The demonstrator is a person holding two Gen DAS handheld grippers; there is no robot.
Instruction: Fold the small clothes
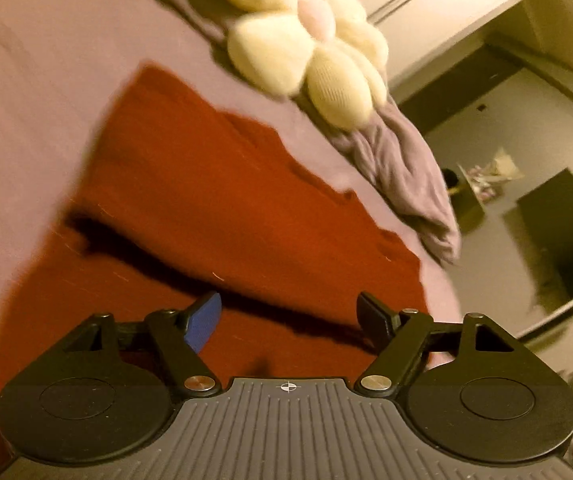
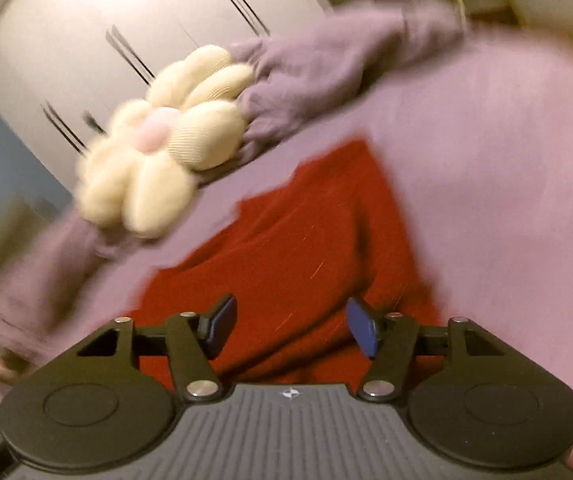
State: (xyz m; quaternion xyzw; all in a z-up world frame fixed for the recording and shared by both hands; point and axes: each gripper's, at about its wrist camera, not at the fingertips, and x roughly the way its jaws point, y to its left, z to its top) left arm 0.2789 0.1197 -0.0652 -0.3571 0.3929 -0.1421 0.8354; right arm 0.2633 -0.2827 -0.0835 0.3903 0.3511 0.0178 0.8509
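A dark red garment (image 1: 214, 200) lies flat on a mauve bed sheet (image 1: 26, 92), with a fold across its near part. My left gripper (image 1: 290, 316) is open and empty, just above the garment's near edge. In the right wrist view the same red garment (image 2: 306, 248) lies below my right gripper (image 2: 290, 326), which is open and empty above it. Both views are blurred by motion.
A cream flower-shaped plush cushion (image 1: 306, 40) rests at the far side of the bed, also in the right wrist view (image 2: 162, 136). A crumpled mauve blanket (image 1: 402, 172) hangs off the bed edge. White wardrobe doors (image 2: 126, 20) stand behind. The floor and dark furniture (image 1: 566, 240) lie beyond the bed.
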